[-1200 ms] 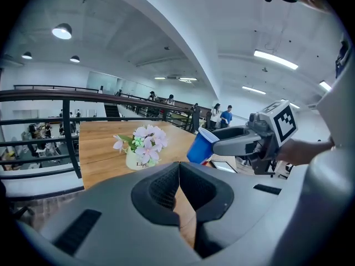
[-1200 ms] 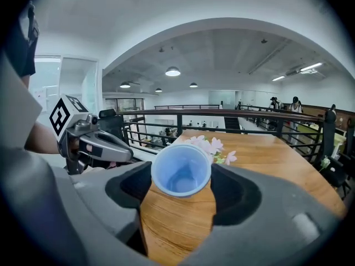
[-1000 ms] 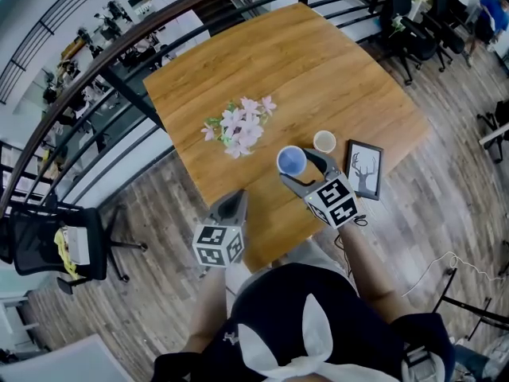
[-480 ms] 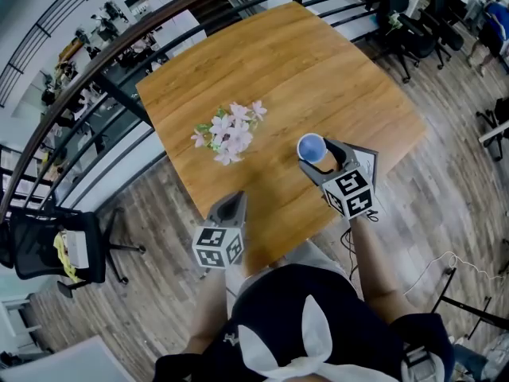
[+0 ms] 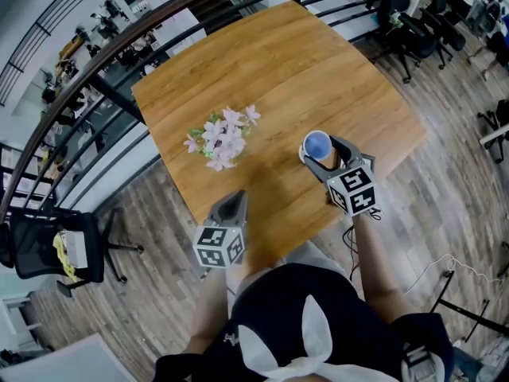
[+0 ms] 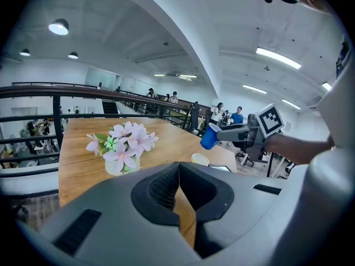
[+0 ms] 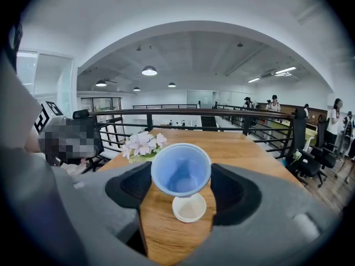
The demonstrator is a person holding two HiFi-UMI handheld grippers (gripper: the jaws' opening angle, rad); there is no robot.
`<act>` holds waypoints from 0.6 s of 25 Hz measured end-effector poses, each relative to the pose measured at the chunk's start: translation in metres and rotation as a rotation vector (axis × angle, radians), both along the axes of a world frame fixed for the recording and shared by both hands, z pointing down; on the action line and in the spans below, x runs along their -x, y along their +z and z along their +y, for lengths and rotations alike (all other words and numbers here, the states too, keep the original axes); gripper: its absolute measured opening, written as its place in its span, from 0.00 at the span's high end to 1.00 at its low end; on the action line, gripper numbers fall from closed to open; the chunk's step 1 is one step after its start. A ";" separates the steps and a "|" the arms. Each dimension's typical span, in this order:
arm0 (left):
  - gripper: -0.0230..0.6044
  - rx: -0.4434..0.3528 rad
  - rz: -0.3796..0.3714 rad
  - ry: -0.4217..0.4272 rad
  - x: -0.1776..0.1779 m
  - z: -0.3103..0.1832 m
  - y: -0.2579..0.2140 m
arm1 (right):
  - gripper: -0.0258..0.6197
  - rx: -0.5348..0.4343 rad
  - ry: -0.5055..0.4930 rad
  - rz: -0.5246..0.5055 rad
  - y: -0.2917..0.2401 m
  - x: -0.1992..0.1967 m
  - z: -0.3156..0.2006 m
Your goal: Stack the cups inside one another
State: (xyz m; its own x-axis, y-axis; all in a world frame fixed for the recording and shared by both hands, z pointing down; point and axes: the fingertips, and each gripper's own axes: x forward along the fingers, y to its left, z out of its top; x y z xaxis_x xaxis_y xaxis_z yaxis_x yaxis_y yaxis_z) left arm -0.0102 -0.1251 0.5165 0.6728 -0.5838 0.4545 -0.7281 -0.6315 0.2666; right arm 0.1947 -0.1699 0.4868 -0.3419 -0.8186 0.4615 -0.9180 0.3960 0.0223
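Your right fingers [image 7: 239, 192] pinch the blue cup [image 7: 181, 169] by its sides, one pad on each flank, so the right gripper [image 5: 320, 151] has it firmly. You hold the cup in the air over the right part of the table [image 5: 262, 62], tipped so its open mouth faces back toward the gripper's camera. Directly beneath it the white cup [image 7: 189, 208] stands upright on the wood, mouth up and empty. The two cups are apart: the left gripper view shows clear space between the blue cup's base and the white cup's rim. From the head view the blue cup and your gripper cover the white cup.

Your left fingers [image 6: 158, 188] are pressed together with nothing between them. The left gripper [image 5: 232, 201] hangs at the near edge of the table, well to the left of the cups, pointing across the wood.

Flowers [image 5: 219, 134] sit in a small vase left of the cups, toward the table's middle. A frame [image 6: 221, 168] lies flat just to the right of the white cup.
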 end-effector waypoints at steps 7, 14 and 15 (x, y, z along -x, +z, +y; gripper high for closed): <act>0.93 0.001 -0.003 -0.016 -0.008 -0.010 0.000 | 0.45 0.018 -0.008 -0.004 0.008 -0.011 -0.010; 0.93 0.006 -0.004 -0.032 -0.015 -0.019 0.003 | 0.45 0.067 -0.027 -0.014 0.029 -0.015 -0.014; 0.93 0.008 -0.005 -0.035 -0.015 -0.020 0.005 | 0.45 0.077 -0.031 -0.017 0.033 -0.015 -0.015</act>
State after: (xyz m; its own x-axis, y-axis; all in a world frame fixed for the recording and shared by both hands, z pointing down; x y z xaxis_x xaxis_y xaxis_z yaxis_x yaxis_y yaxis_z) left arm 0.0049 -0.1448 0.5214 0.6498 -0.6030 0.4627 -0.7509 -0.6035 0.2680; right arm 0.2093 -0.1845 0.5195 -0.3743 -0.7701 0.5165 -0.9054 0.4238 -0.0243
